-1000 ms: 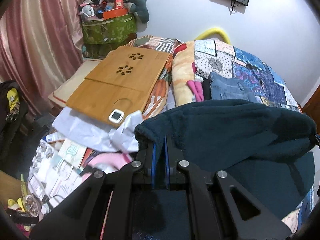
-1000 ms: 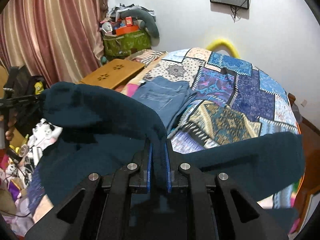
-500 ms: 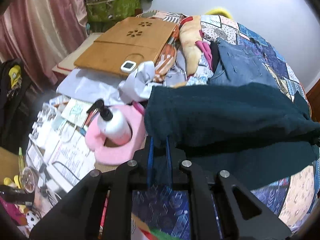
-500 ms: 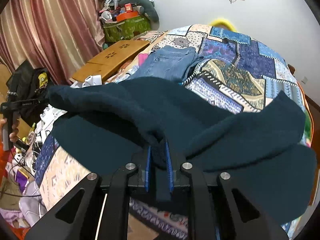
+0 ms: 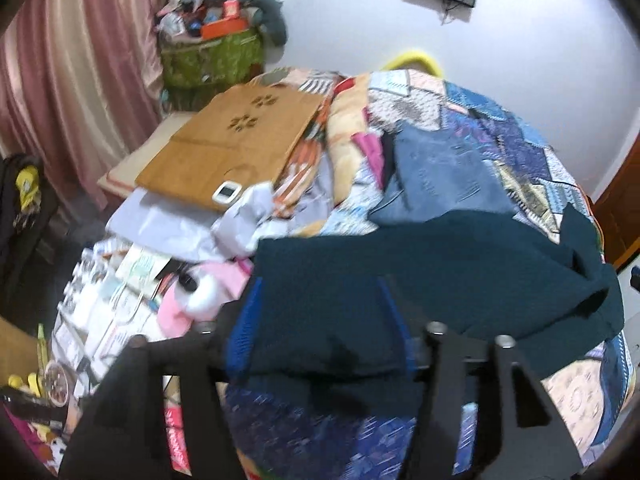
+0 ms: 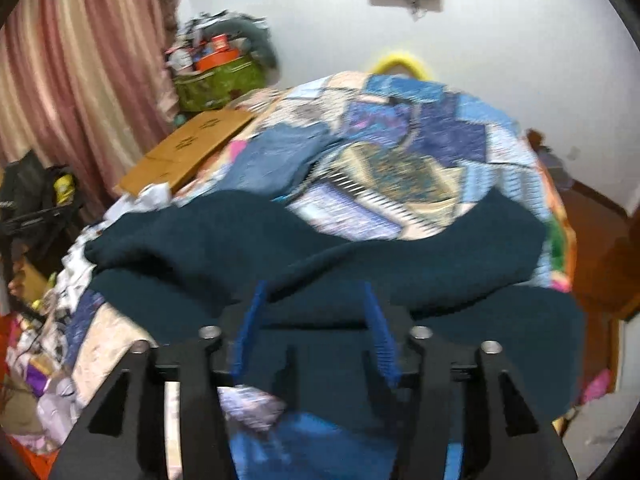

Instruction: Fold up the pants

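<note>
pants (image 5: 460, 264) lay doubled over on quilt (image 6: 400, 152); left gripper (image 5: 320, 328) and right gripper (image 6: 312, 328) jaws opening, pads clear of cloth; further folds judged remaining.

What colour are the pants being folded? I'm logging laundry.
Dark teal pants, clearest in the right wrist view.

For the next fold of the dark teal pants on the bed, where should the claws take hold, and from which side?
Probably the near folded edge of the pants, one claw towards each end, coming in from the bed's near side. That edge lies doubled and slightly raised off the quilt, so fingers can slip under it. Both the left claw and right claw are opening with cloth between their fingers.
</note>
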`<state>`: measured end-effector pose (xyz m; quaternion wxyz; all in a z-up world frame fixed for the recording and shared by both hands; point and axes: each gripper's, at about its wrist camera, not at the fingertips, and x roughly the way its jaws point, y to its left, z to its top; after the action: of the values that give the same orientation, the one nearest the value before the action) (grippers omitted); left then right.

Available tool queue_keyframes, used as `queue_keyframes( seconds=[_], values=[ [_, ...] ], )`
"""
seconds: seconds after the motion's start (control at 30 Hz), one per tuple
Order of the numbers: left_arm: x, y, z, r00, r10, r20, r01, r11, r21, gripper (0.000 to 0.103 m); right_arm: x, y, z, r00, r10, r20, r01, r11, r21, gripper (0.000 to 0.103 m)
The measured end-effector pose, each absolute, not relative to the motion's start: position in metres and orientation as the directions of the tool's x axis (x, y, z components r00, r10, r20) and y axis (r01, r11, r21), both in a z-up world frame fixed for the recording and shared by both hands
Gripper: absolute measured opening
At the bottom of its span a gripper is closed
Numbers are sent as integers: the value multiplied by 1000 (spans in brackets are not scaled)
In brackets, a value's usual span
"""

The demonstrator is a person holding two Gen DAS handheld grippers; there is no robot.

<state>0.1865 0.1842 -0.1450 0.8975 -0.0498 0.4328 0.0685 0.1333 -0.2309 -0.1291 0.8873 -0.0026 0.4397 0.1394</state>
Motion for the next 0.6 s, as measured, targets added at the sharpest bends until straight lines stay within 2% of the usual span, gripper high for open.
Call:
queue_keyframes(
  seconds=[0.07,0.1,0.17,0.4,0.6],
  values=[
    [199,171,-140,623,57,-780,-145,989,-43,77,142,-247,-125,590,212,-779,-209,972,106,69],
    [207,163,-138,623,47,-781,-135,990,-48,86,147,-254,-124,596,200,-778,-190,976,106,70],
    [224,148,-135,624,27,-781,-118,991,-59,94,160,-271,-124,598,182,-780,-154,982,111,70],
    [287,105,-137,613,-10,-790,-60,997,-58,94,233,-327,-154,546,75,-834,-16,997,79,70],
    [339,86,-162,568,-6,-823,-22,1000,-22,94,290,-360,-190,489,-1,-872,33,999,17,70]
  ],
)
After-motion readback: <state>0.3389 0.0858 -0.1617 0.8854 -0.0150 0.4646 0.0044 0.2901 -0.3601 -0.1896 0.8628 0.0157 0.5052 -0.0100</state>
